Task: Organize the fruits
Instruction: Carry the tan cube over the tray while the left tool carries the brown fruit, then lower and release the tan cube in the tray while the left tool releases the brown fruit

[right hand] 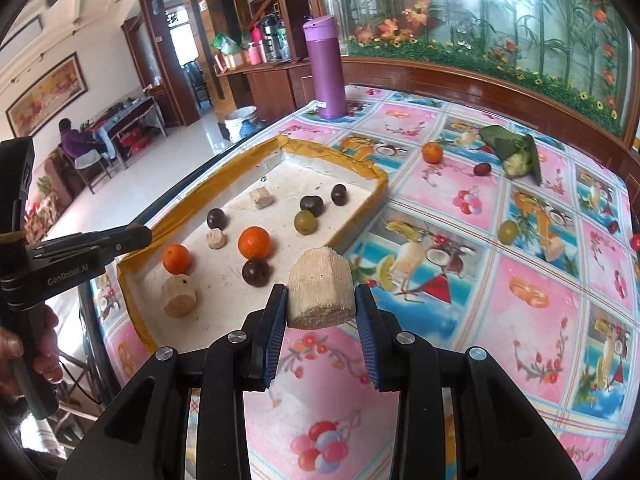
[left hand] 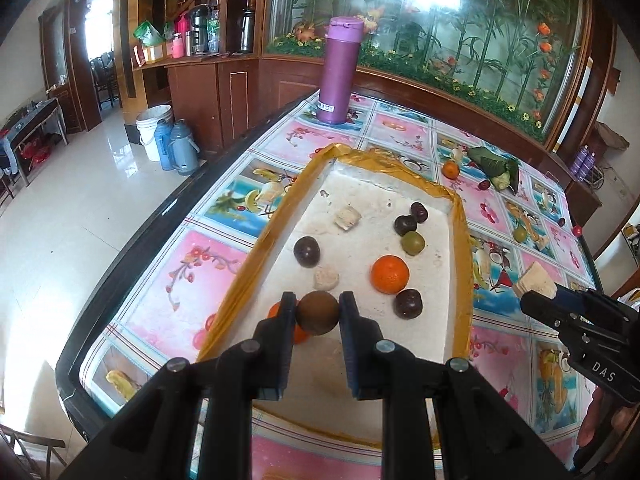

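Observation:
My left gripper (left hand: 318,312) is shut on a round brown fruit (left hand: 318,313), held over the near end of the white foam tray (left hand: 360,172) with yellow-taped rim. The tray holds oranges (left hand: 390,274), dark purple fruits (left hand: 307,251), a green fruit (left hand: 413,243) and pale sugarcane chunks (left hand: 348,218). My right gripper (right hand: 321,300) is shut on a pale sugarcane chunk (right hand: 321,295), held above the tablecloth just right of the tray (right hand: 340,168). The right gripper with its chunk also shows in the left wrist view (left hand: 536,284).
A purple thermos (left hand: 340,70) stands at the table's far edge. On the cloth right of the tray lie an orange (right hand: 432,152), a red date (right hand: 482,169), a leaf-wrapped bundle (right hand: 512,152), a green fruit (right hand: 508,231) and small red fruits.

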A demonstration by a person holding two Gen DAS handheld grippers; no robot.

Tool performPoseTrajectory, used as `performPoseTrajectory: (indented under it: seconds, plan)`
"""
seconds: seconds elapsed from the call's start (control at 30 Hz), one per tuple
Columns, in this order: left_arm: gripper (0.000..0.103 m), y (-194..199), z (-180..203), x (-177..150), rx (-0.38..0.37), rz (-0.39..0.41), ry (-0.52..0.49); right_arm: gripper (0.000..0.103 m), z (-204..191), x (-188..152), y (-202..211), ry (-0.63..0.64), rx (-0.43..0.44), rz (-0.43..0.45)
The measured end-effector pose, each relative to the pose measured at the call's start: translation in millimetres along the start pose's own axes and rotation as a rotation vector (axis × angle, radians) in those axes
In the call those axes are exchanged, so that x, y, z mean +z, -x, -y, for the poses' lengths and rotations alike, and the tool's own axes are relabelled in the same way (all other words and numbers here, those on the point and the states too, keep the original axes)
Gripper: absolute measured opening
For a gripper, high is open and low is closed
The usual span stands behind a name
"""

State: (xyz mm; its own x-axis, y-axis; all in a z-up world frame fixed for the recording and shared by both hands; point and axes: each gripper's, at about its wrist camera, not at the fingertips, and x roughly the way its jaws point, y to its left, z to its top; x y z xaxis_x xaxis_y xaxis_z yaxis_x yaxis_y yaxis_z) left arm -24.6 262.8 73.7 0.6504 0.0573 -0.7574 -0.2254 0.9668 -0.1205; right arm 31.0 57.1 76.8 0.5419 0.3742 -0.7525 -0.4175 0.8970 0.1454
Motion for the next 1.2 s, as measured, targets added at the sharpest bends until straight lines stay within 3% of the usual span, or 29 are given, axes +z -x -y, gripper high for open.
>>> performPoseTrajectory:
  seconds: [0.67, 1.2]
  plan:
    - [0.024, -44.8, 16.9, 7.8, -0.058, -0.074, -0.039, 0.033, -6.7, 55.4, -69.7, 0.068, 0.007, -0.038]
    - [0.024, -68.9, 22.2, 1.8, -0.063, -0.125, -0.073, 0.033, 13.1, 67.5, -116.5, 0.079, 0.006, -0.106]
